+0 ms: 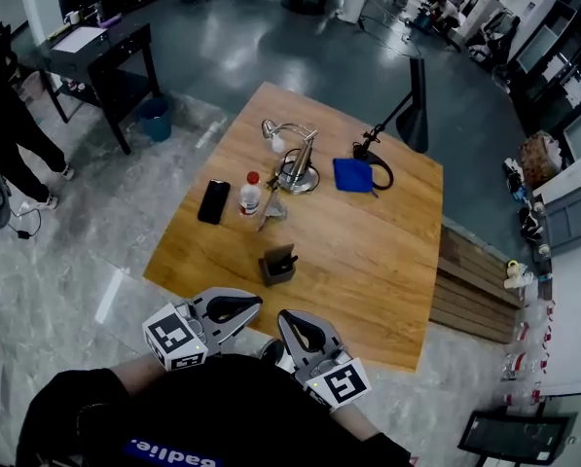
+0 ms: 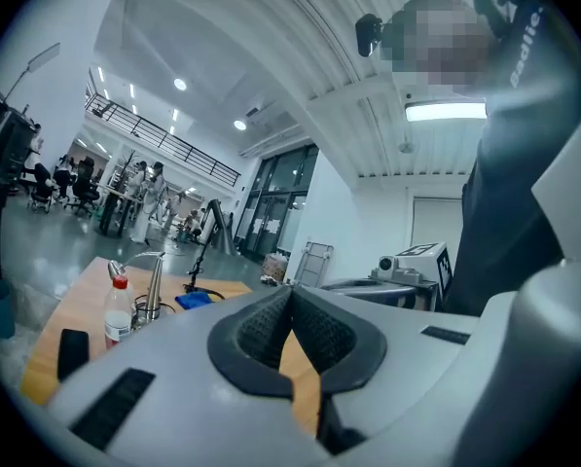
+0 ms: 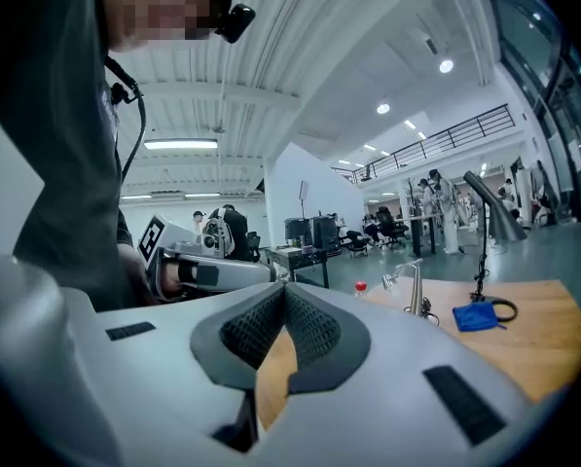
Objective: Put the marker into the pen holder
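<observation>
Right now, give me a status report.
Left gripper shut, empty. Right gripper shut, empty. Pen holder upright on table, ahead of both. Nothing in between.

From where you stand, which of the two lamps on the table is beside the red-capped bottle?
The small silver lamp, right beside the bottle; the tall black lamp stands farther right, past the blue cloth.

Table (image 1: pixel 368 251) wood, matt; desk lamp (image 1: pixel 295 163) glossy metal; blue cloth (image 1: pixel 351 174).

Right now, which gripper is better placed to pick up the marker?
The left gripper, narrowly. Both grippers are shut and empty, but the marker lies left of the pen holder, which stands between it and the right gripper.
</observation>
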Tool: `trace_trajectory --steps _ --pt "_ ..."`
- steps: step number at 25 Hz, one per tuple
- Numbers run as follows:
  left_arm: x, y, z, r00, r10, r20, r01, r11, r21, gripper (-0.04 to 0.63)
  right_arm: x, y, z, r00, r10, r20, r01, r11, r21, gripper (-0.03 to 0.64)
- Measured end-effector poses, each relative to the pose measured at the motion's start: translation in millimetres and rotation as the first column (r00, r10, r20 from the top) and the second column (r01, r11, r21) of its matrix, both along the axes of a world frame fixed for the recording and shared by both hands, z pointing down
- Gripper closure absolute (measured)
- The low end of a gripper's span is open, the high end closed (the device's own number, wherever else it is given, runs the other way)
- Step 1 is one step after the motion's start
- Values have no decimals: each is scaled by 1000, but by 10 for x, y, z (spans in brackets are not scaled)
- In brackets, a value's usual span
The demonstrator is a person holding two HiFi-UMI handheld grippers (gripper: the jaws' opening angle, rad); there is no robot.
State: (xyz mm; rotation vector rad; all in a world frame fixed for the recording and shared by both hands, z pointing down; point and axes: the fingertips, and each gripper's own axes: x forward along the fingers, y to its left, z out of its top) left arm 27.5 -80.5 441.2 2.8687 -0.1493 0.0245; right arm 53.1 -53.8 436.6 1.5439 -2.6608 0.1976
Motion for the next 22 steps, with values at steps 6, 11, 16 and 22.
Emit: trace_trajectory --steps 6,11,16,22 --pt "22 113 126 998 53 34 -53 998 18 586 -12 67 78 1000 12 5 -12 1000 20 611" --pt "42 130 129 998 62 30 -63 997 34 586 -19 55 92 1000 10 5 -10 1000 24 611" --pt "22 144 144 998 62 32 -63 997 36 586 -38 43 118 1000 -2 4 2 1000 12 612" --pt "3 161 106 998 50 32 -51 998 29 586 -50 56 106 1000 -8 4 8 1000 10 612"
